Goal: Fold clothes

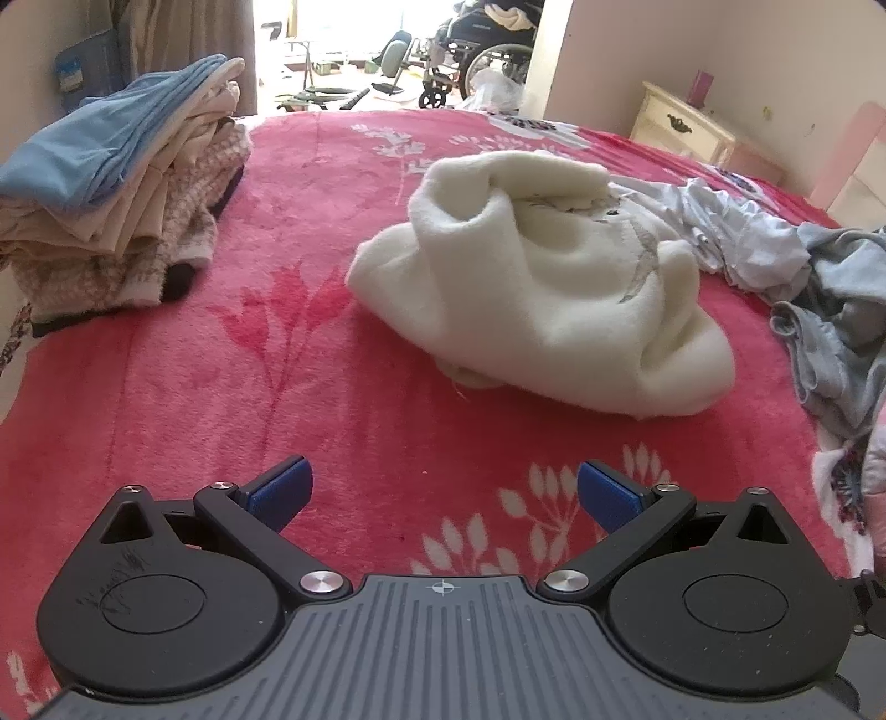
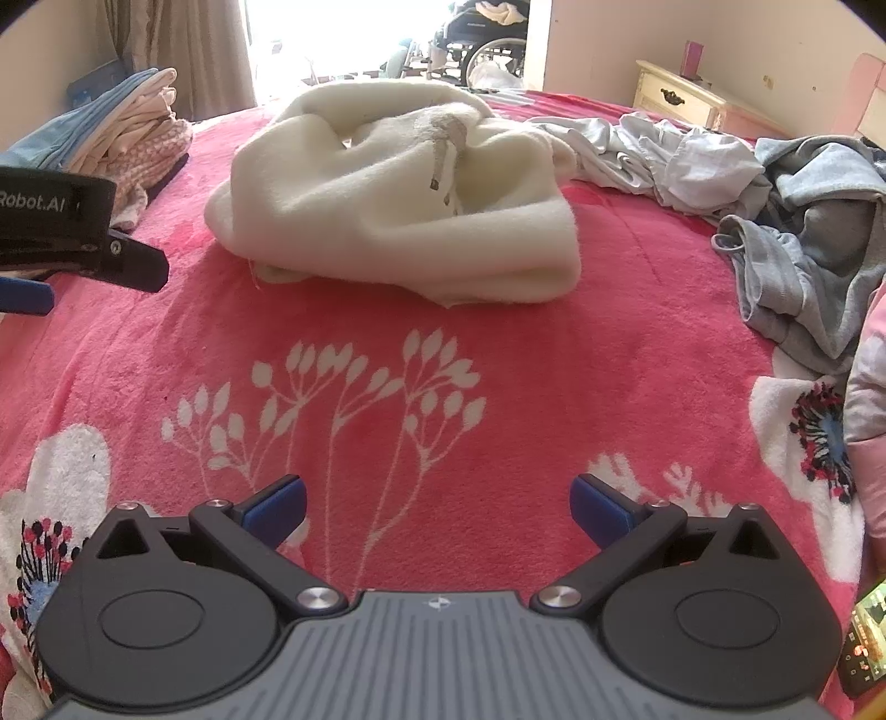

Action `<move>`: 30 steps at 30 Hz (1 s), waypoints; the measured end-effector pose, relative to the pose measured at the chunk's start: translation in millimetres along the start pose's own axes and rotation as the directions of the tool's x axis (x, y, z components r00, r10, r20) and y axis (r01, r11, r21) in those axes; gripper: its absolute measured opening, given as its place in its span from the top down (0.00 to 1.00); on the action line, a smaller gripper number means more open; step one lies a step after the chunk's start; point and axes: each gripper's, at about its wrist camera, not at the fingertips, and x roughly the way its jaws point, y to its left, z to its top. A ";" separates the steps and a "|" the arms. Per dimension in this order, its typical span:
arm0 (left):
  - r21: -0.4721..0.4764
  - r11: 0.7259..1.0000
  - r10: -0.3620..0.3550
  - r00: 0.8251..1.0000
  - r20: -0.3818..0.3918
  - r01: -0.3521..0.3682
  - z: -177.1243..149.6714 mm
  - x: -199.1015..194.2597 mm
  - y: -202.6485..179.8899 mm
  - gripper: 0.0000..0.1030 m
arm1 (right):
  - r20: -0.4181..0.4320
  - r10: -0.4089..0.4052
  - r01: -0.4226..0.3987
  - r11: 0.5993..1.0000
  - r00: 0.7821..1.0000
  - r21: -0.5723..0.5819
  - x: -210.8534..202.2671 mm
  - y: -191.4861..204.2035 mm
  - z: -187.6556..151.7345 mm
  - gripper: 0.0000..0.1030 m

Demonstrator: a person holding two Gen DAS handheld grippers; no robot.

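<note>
I'm holding both grippers empty over the pink floral blanket (image 2: 443,343), short of the laundry.

The left gripper (image 1: 441,490) and right gripper (image 2: 437,501) are both hovering with fingers spread wide apart, gripping nothing. The crumpled cream fleece garment (image 1: 548,310) is lying ahead at the middle of the bed. A folded stack of clothes (image 1: 116,183) is sitting at the far left, and a loose heap of grey-blue clothes (image 2: 775,199), perhaps shirts, is sprawling at the right. A wheelchair (image 1: 487,50) is standing beyond the doorway.
</note>
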 end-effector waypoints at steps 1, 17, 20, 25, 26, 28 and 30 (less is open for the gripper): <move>-0.001 1.000 0.005 1.000 0.000 -0.005 -0.3 0.4 0.4 0.00 | 0.000 -0.001 0.001 1.000 1.000 0.002 -0.3 -0.2 0.2 0.00; -0.008 0.996 0.092 0.996 0.007 -0.092 -6.5 4.2 1.6 0.00 | 0.007 -0.025 0.025 1.000 1.000 0.008 -2.1 -1.5 0.5 0.00; -0.002 0.994 0.105 0.994 0.011 -0.105 -7.1 4.2 1.5 0.00 | 0.011 -0.031 0.031 0.999 0.999 0.007 -2.3 -1.7 -0.3 0.00; 0.002 0.994 0.108 0.994 0.011 -0.108 -7.6 4.6 0.7 0.00 | 0.015 -0.038 0.037 0.999 0.999 0.007 -4.0 -1.5 1.0 0.00; 0.002 0.994 0.108 0.994 0.011 -0.108 -7.3 4.6 0.9 0.00 | 0.016 -0.038 0.038 0.999 0.999 0.007 -4.0 -1.4 0.9 0.00; 0.000 0.994 0.109 0.994 0.010 -0.109 -7.3 4.1 1.2 0.00 | 0.017 -0.040 0.040 0.999 0.999 0.006 -4.0 -1.3 0.6 0.00; -0.002 0.994 0.109 0.994 0.007 -0.109 -7.6 4.1 1.1 0.00 | 0.017 -0.040 0.040 0.999 0.999 0.006 -4.9 -1.8 0.2 0.00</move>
